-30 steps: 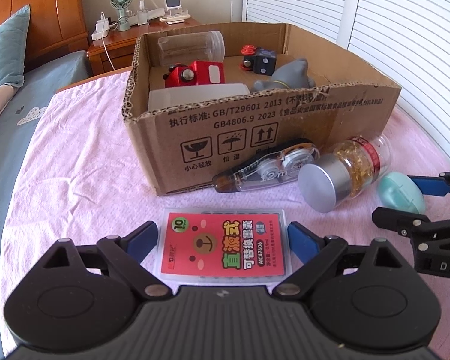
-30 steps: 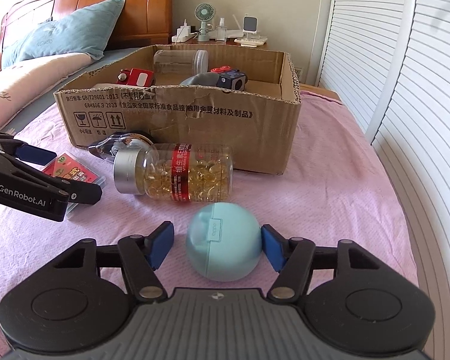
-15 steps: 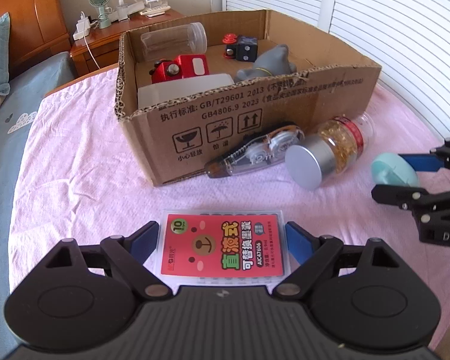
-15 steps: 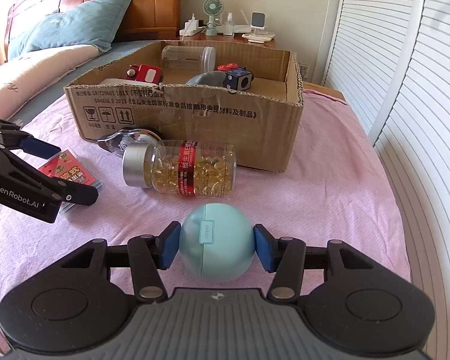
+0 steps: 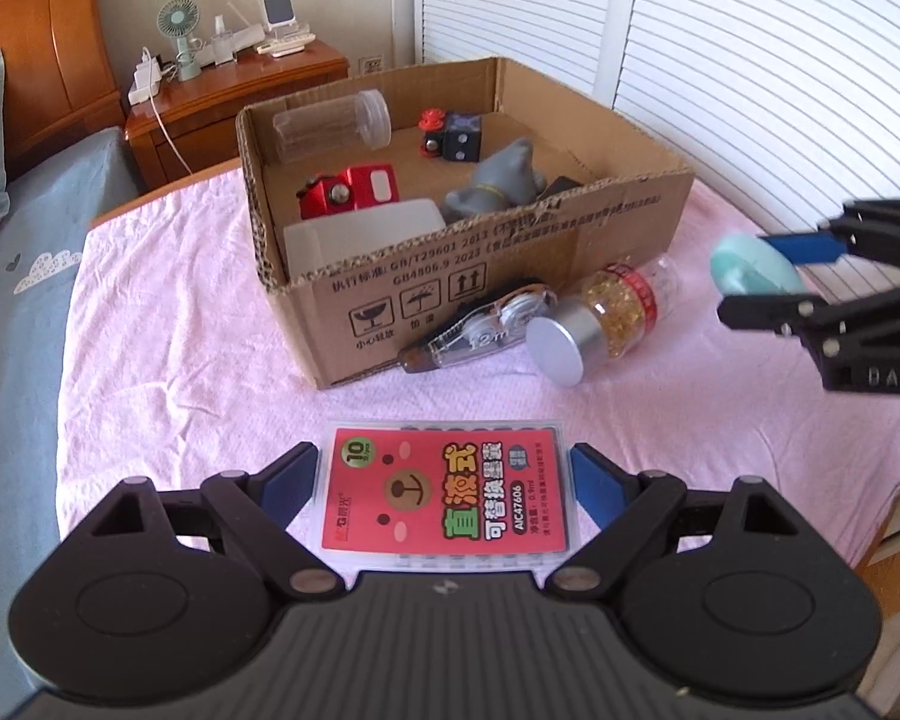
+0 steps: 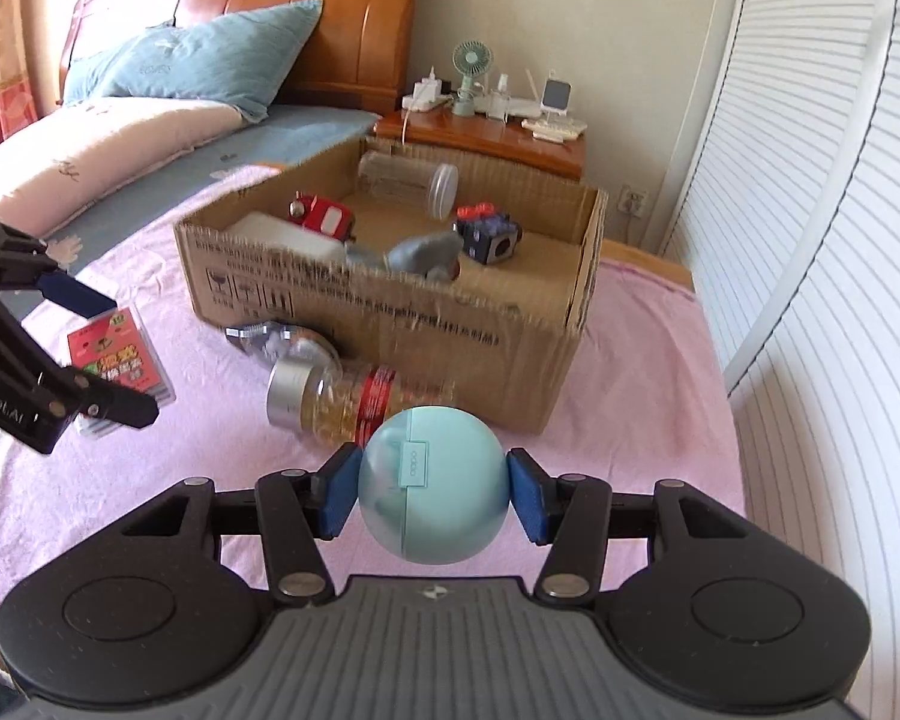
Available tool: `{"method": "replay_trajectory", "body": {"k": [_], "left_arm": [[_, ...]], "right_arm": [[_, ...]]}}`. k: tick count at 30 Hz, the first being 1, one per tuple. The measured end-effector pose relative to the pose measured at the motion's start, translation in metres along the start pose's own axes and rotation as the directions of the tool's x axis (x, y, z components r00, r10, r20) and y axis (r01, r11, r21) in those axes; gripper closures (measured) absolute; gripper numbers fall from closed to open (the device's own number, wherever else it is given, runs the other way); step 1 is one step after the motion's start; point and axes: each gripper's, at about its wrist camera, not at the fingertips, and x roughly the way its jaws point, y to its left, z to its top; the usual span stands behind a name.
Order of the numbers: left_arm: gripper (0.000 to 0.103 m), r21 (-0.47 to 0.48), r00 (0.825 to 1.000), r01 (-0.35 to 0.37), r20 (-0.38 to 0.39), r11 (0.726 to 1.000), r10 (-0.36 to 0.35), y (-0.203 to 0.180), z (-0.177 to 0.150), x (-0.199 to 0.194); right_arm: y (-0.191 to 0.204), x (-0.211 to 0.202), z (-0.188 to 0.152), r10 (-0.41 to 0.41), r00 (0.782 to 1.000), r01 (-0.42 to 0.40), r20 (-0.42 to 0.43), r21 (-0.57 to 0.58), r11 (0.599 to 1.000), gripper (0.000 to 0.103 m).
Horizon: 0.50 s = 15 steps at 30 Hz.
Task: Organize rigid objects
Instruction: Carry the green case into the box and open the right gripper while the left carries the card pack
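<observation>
Right fingers [image 6: 432, 495] tight on teal case [image 6: 432, 486]; left fingers [image 5: 444, 480] clamping red pack [image 5: 447, 495].

In the right wrist view the print on the cardboard box [image 6: 426, 324] is smeared beyond reading, and the tape dispenser [image 6: 282, 342] at its 7 o'clock is a blur. The round case [image 6: 432, 483] hides the capsule bottle's [image 6: 342, 399] far end. The white container [image 5: 363, 234] sits partly hidden behind the box wall.
</observation>
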Motion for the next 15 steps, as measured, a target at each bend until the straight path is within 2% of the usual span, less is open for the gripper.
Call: {"method": "replay_trajectory", "body": {"k": [9, 15], "left_arm": [[0.014, 0.016, 0.999, 0.015, 0.028, 1.0, -0.016, 0.0, 0.013, -0.018], [0.014, 0.014, 0.999, 0.005, 0.048, 1.0, -0.006, 0.006, 0.025, -0.024]], "right_arm": [[-0.024, 0.004, 0.049, 0.011, 0.997, -0.01, 0.081, -0.004, 1.0, 0.045], [-0.04, 0.04, 0.079, 0.008, 0.997, -0.008, 0.077, -0.004, 1.0, 0.045]]}}
